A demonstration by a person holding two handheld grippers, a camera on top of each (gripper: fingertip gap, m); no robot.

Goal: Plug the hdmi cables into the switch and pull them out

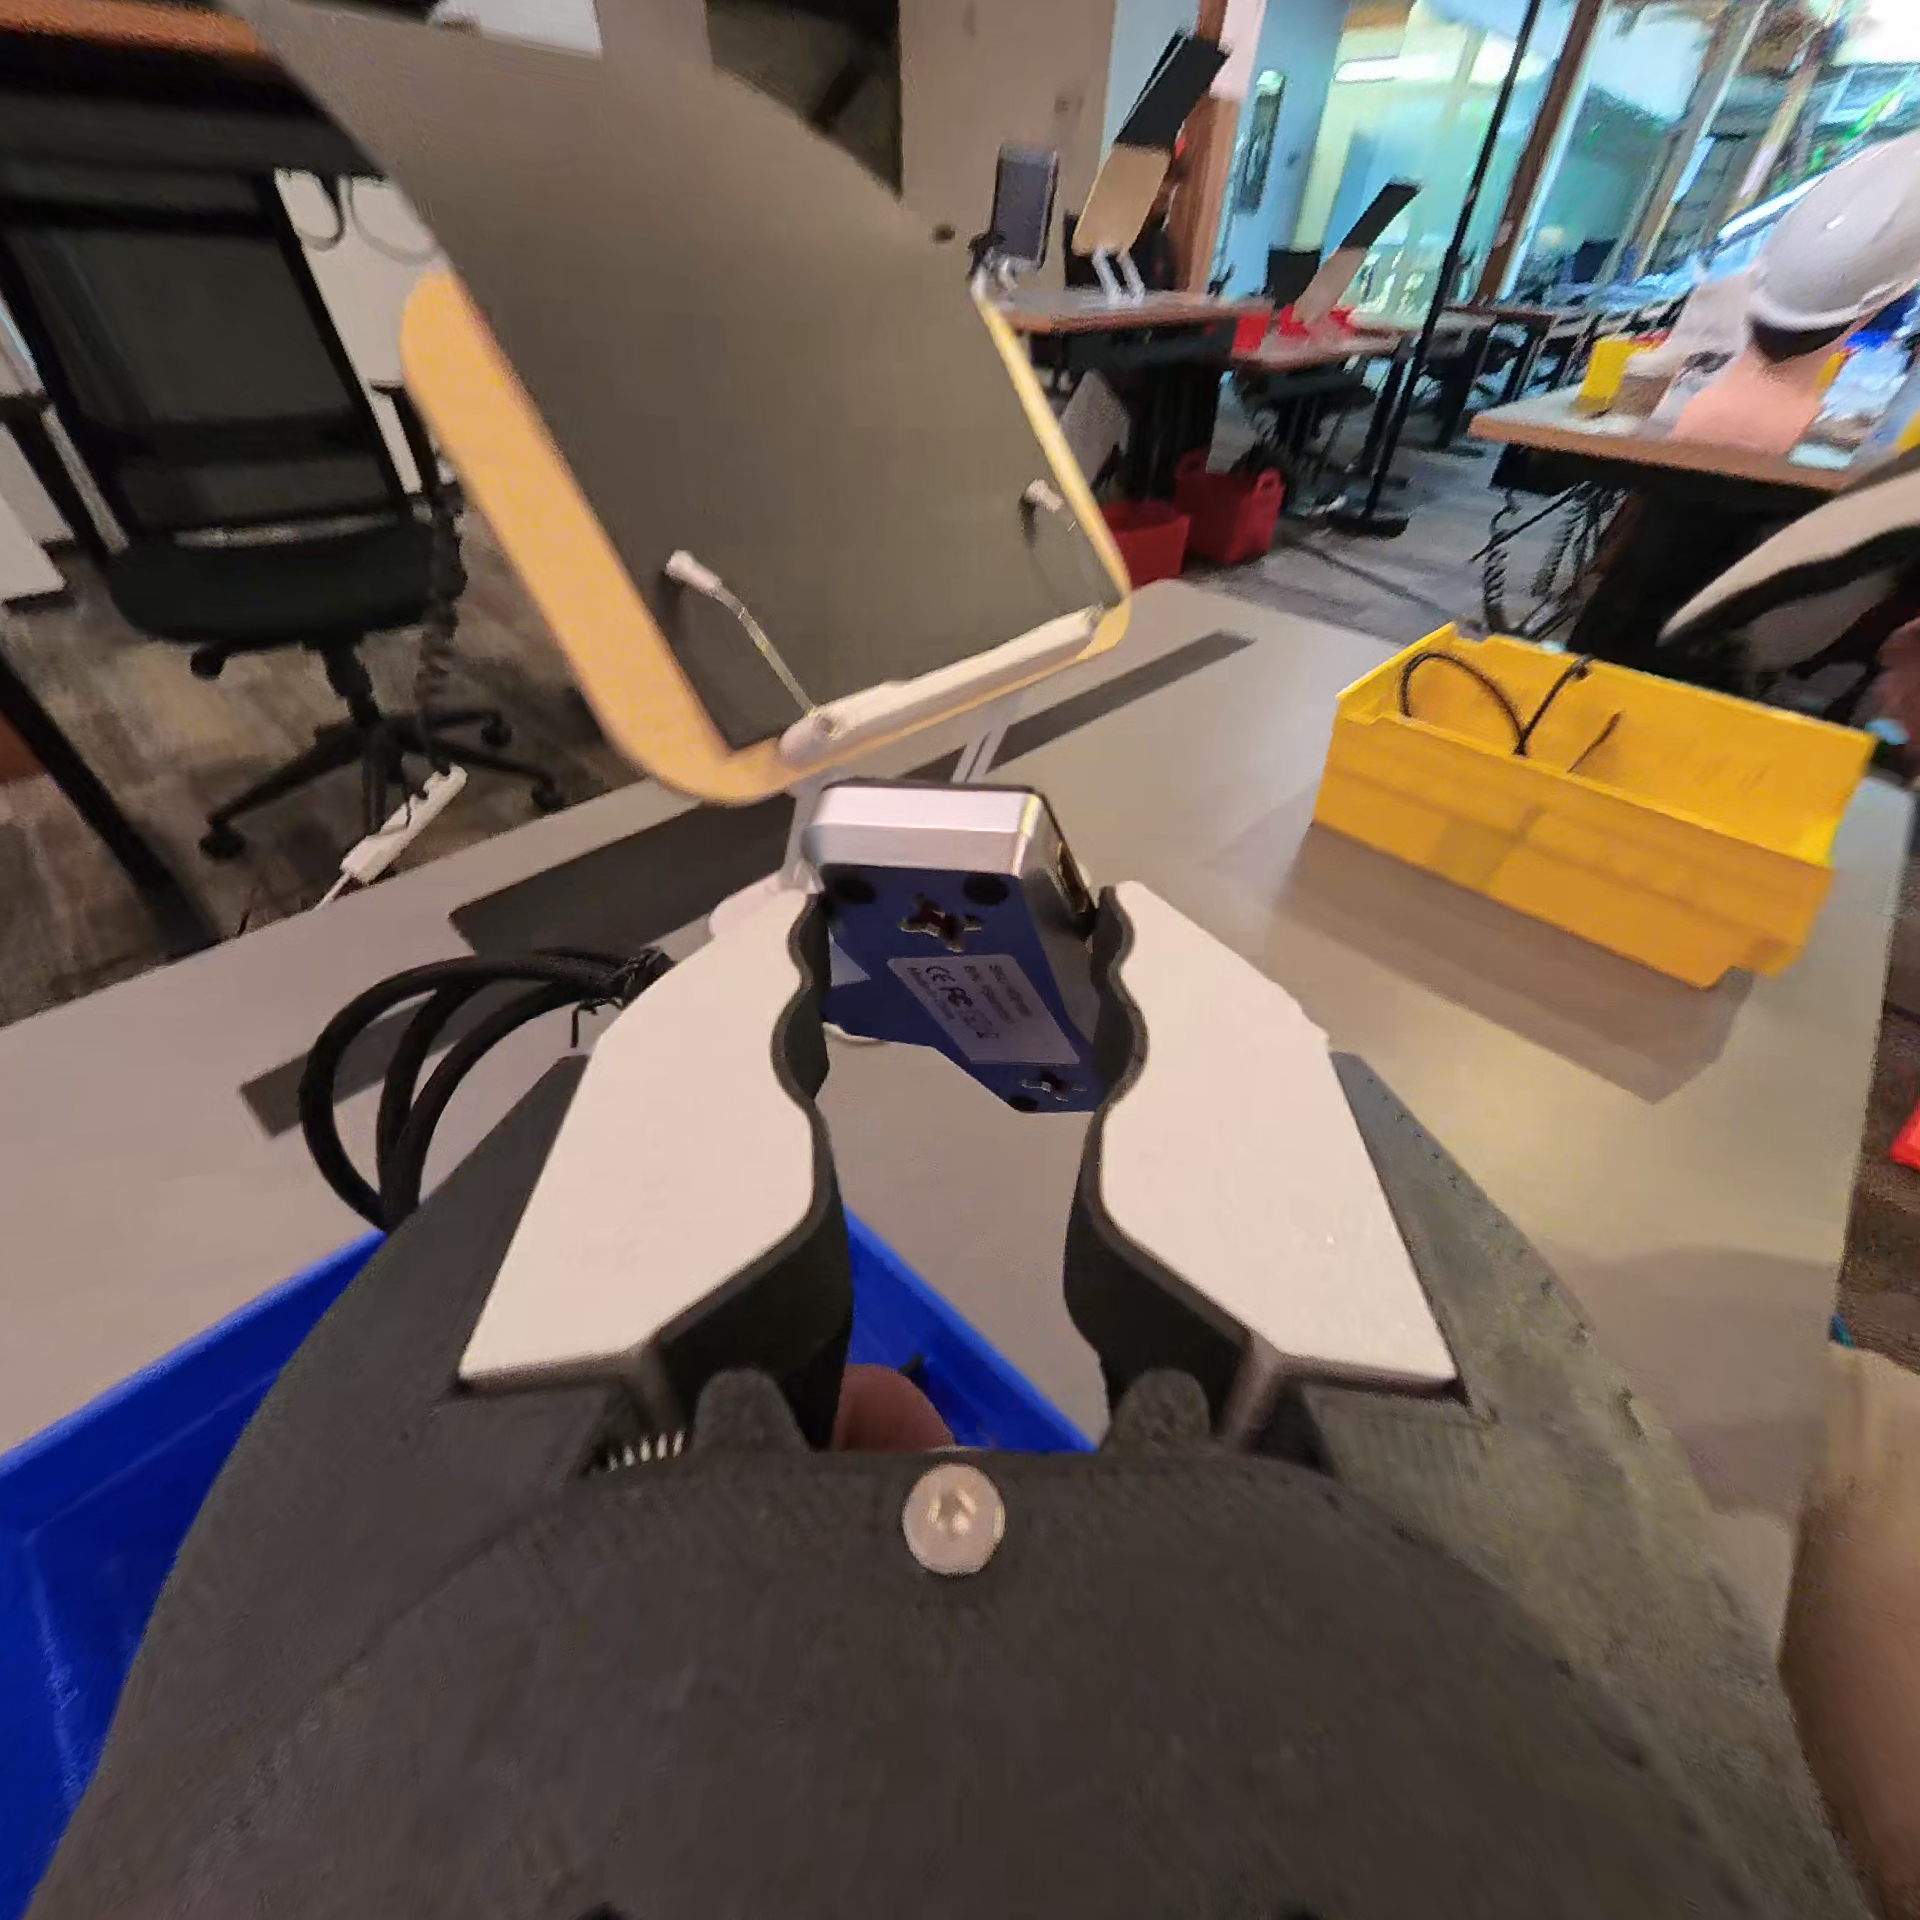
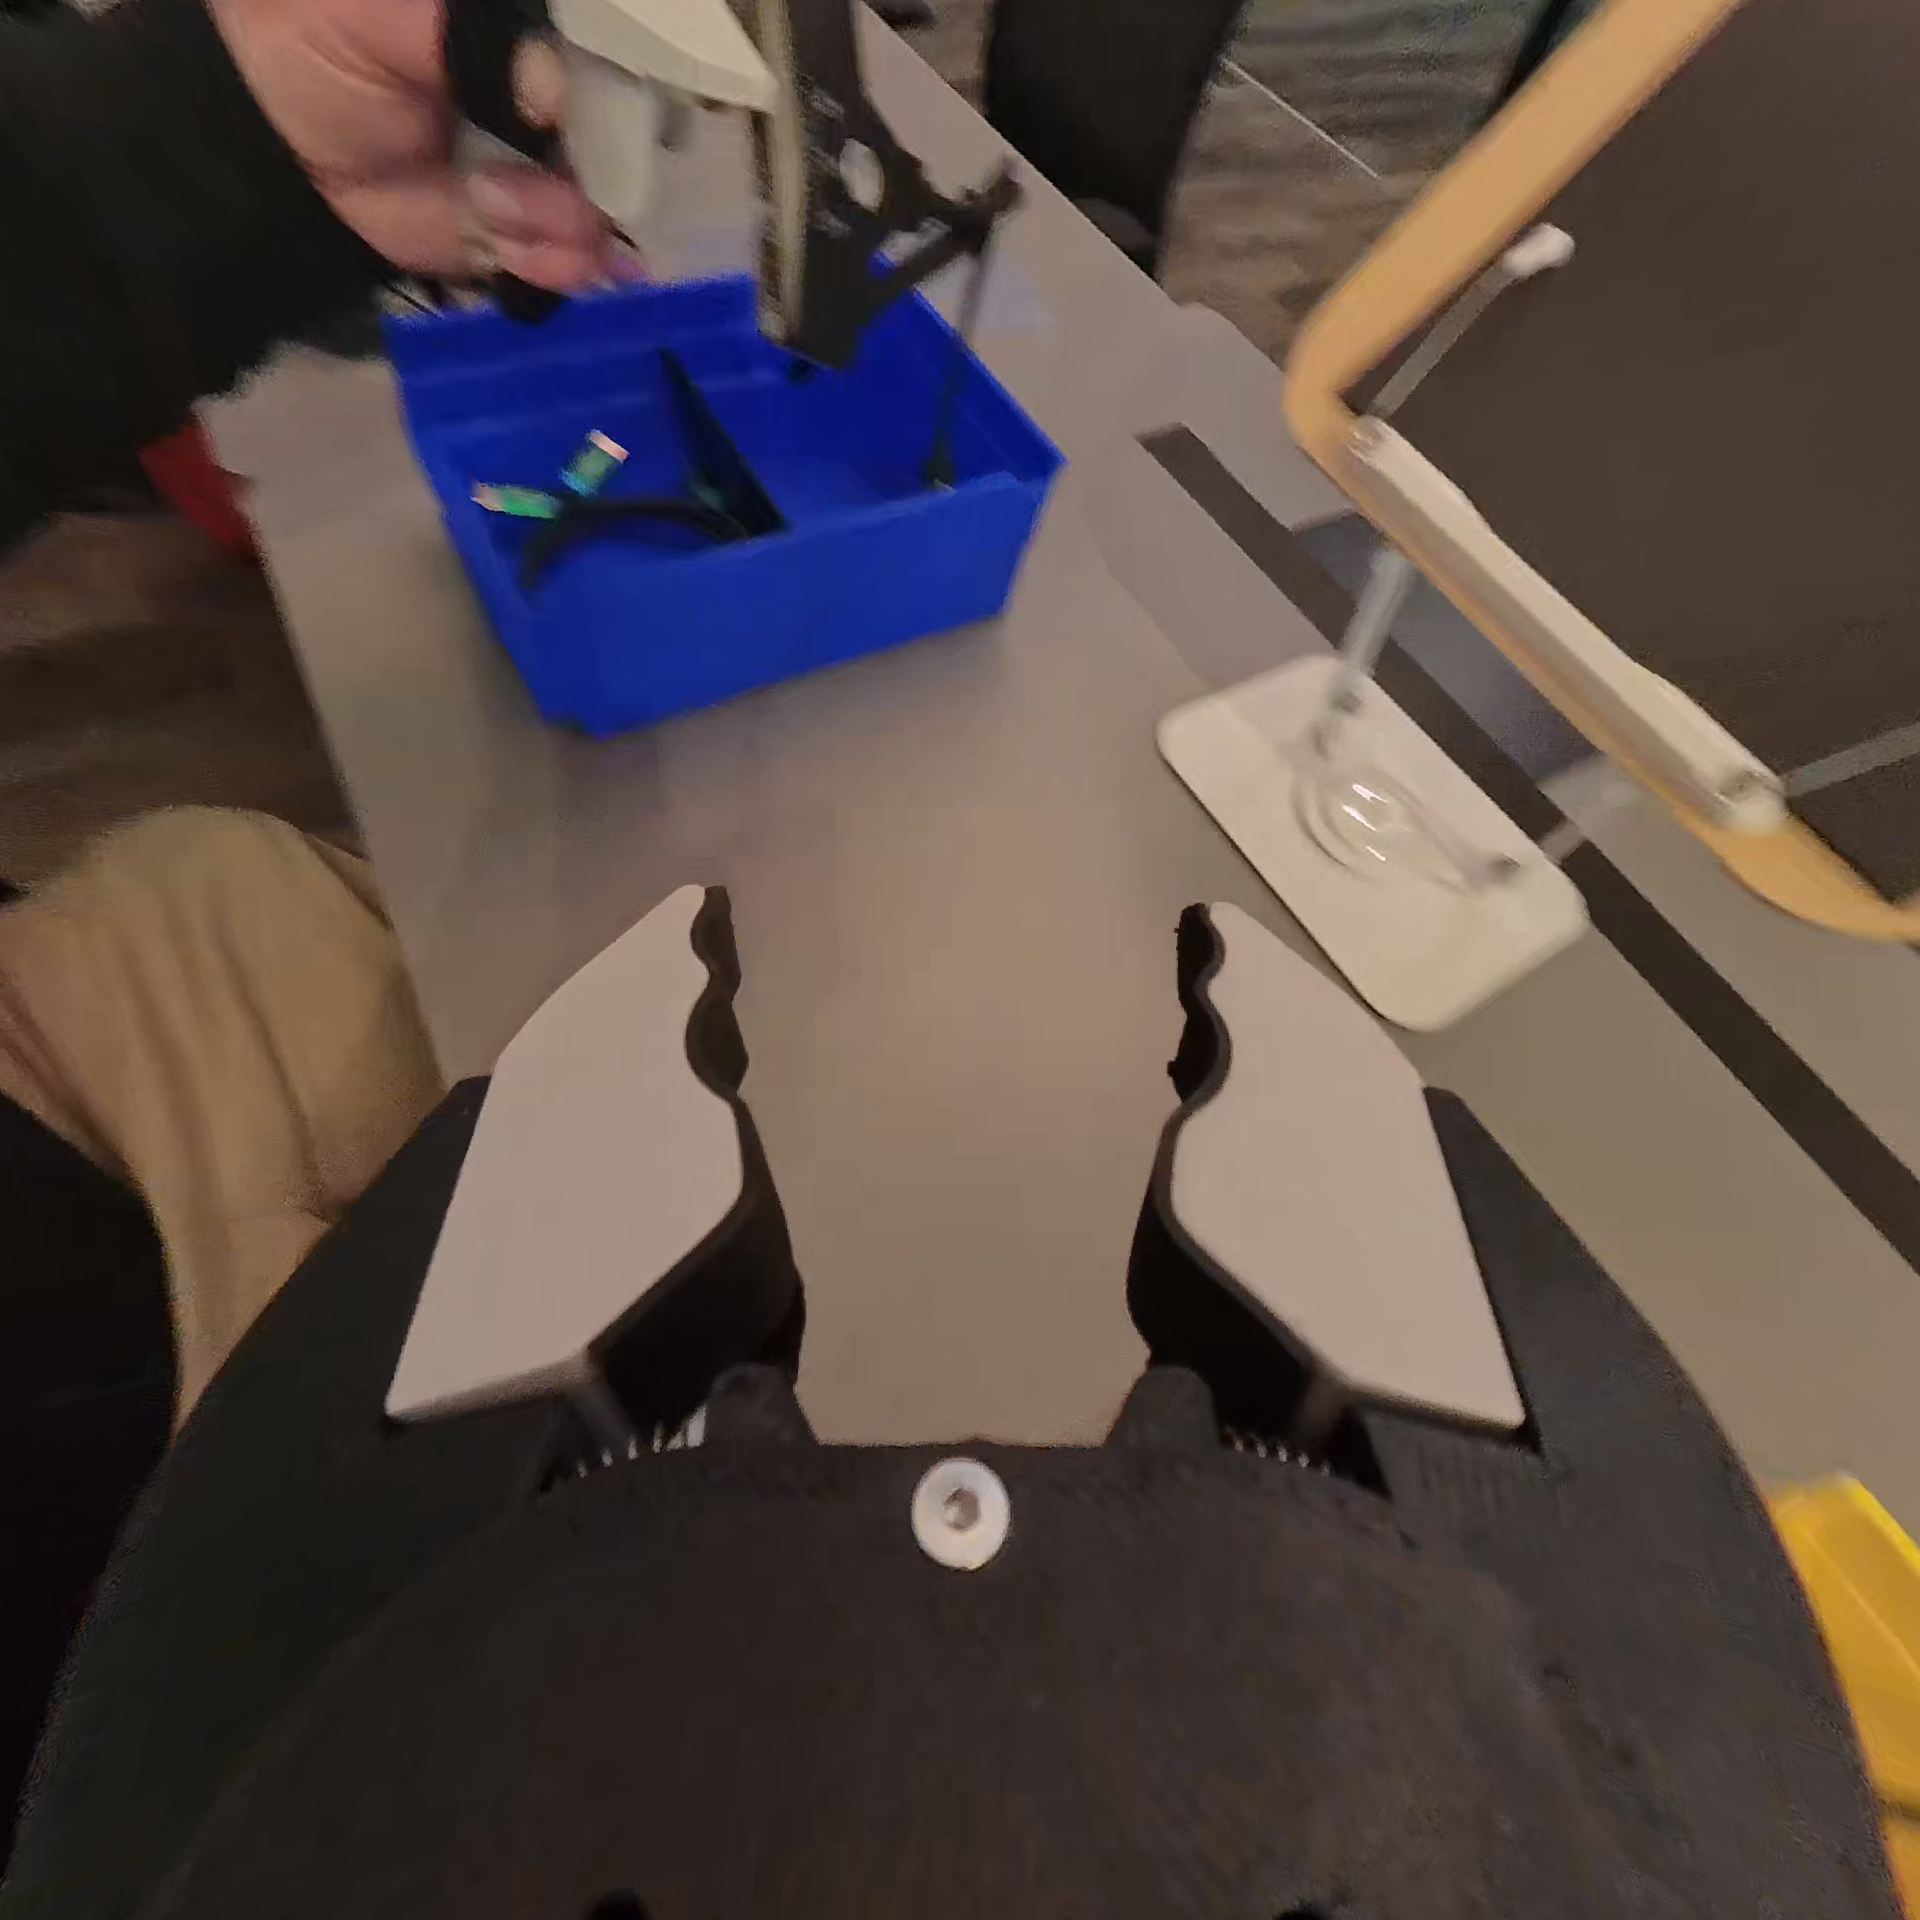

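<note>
the switch (image 1: 935, 914) has a brushed metal shell, the blue bin (image 2: 727, 603) is glossy moulded plastic.
</note>
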